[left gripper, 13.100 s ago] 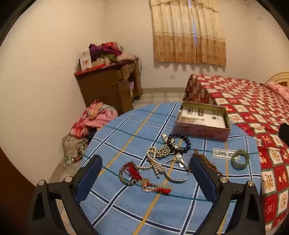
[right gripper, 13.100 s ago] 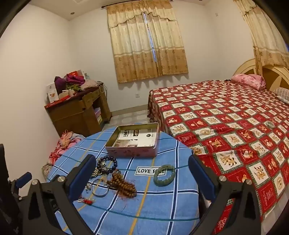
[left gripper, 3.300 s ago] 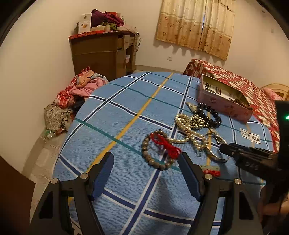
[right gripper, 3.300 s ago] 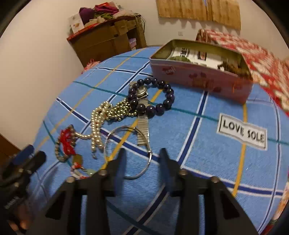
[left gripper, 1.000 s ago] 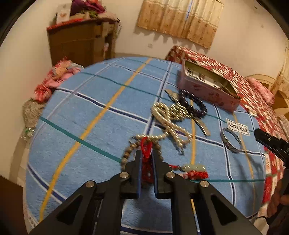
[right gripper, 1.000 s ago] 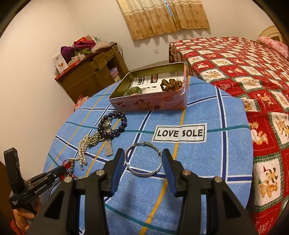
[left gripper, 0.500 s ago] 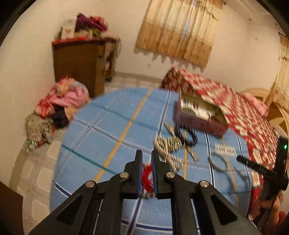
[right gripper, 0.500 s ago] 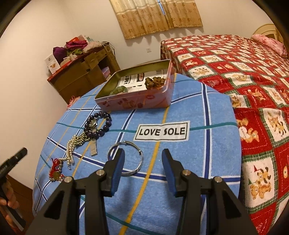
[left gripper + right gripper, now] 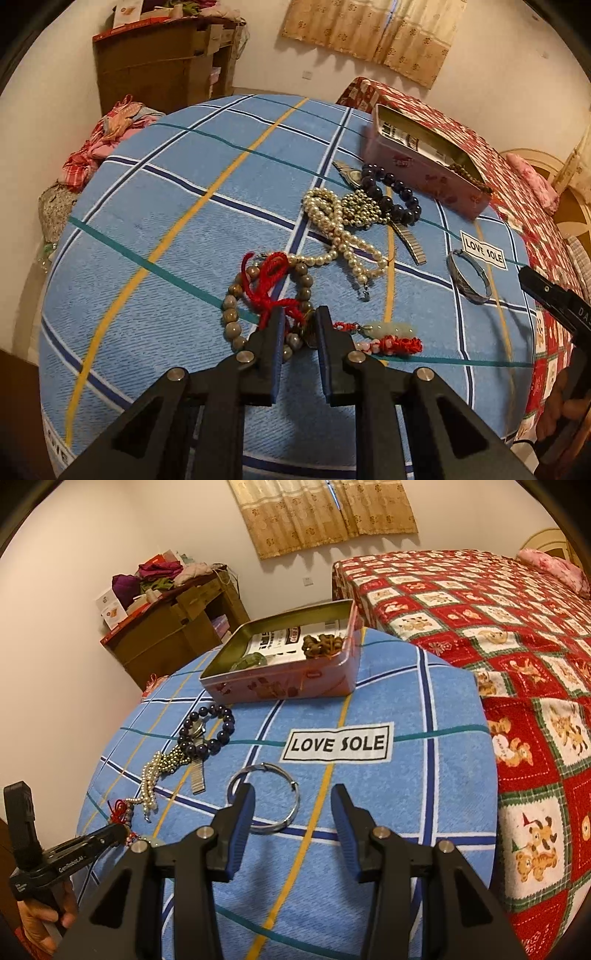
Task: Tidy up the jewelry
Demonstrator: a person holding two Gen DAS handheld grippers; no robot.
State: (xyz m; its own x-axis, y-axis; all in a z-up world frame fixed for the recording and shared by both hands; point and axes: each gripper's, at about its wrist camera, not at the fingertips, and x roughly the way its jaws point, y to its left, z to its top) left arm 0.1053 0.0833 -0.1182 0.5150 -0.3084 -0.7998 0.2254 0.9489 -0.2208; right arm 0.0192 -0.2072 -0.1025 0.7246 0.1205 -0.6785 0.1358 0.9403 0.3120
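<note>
Red cord and grey beads of the bracelet [image 9: 266, 295] lay low in frame between the left gripper [image 9: 300, 332]'s opening fingers. Right gripper [image 9: 291, 812] hung part-open, empty, over the silver bangle [image 9: 264, 799]; the tin [image 9: 288, 664] waited farther up the table [image 9: 406, 794].

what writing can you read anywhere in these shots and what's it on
"LOVE SOLE": white patch on the blue checked cloth.
"GenRobot.AI": side of the left gripper, read in the right wrist view.
"DA", cut off by the picture's edge: on the right gripper, read in the left wrist view.
Black print on the paper inside the pink tin: too small to read.
Box on the cabinet: print too blurred.
</note>
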